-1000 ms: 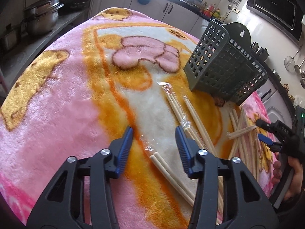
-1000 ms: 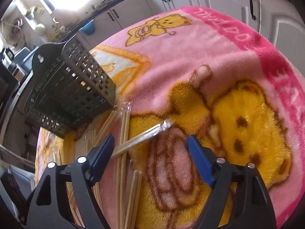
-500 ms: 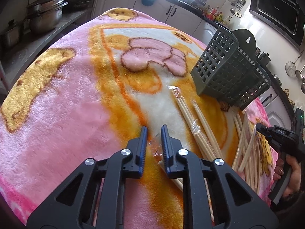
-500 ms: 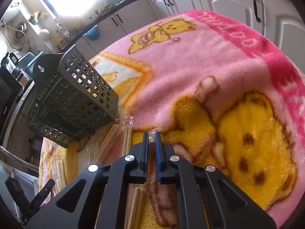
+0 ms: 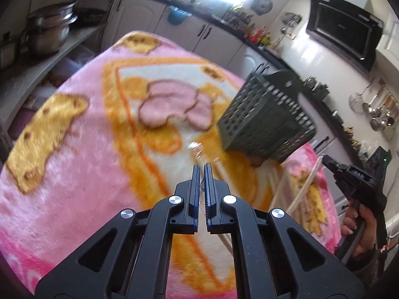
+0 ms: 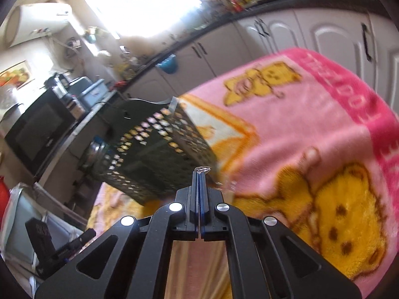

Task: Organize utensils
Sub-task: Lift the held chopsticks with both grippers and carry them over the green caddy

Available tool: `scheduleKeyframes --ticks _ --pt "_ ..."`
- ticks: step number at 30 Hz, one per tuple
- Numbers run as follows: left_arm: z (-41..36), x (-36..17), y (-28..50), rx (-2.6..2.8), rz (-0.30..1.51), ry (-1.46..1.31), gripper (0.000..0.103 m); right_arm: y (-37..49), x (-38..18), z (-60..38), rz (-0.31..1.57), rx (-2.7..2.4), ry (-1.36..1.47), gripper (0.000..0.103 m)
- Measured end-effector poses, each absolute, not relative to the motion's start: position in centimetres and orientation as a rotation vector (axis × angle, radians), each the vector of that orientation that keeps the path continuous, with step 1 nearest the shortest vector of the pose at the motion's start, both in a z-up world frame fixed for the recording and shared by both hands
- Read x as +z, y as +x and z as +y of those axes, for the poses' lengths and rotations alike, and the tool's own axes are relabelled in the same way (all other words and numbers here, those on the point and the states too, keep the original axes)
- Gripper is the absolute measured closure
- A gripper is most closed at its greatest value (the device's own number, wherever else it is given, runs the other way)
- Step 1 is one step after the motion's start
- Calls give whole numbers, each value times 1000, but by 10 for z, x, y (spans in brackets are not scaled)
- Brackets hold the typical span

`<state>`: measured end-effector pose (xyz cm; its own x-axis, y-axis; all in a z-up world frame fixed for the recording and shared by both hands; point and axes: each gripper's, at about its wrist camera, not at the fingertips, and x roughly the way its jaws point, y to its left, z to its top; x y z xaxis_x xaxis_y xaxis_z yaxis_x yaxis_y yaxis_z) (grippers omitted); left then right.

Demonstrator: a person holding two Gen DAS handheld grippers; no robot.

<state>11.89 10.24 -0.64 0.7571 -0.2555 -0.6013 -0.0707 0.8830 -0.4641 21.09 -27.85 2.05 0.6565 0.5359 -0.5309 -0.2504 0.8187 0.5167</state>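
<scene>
Between the blue pads of the left gripper sits a strip of clear plastic wrapper, the end of a wrapped pair of pale wooden chopsticks whose sticks show below the closed jaws. The pads press on the wrapper with only a thin gap left. The right gripper is likewise pinched tight, with a small curl of clear wrapper poking out past its tips. From the left camera, a long wrapped chopstick pair slants down from that right gripper, which a person's hand holds by its black handle at the right edge.

Just beyond both grippers, more loose pale chopsticks lie on a fluffy pink and orange blanket with yellow bear prints, though blur hides their count. Near them a dark green perforated plastic utensil basket lies tipped on its side on the blanket.

Further out are white kitchen cabinets, a dark countertop, stacked steel pots on a shelf at the left, a black wall oven, and a bright window.
</scene>
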Motion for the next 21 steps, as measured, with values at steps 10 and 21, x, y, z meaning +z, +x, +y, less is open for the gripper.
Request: scheduleKeyframes --ticks 10,21 --pt "84 48 125 -229 611 -463 101 195 66 -256 625 579 353 102" --pt "51 108 146 -416 519 -432 102 190 112 -233 528 652 277 102"
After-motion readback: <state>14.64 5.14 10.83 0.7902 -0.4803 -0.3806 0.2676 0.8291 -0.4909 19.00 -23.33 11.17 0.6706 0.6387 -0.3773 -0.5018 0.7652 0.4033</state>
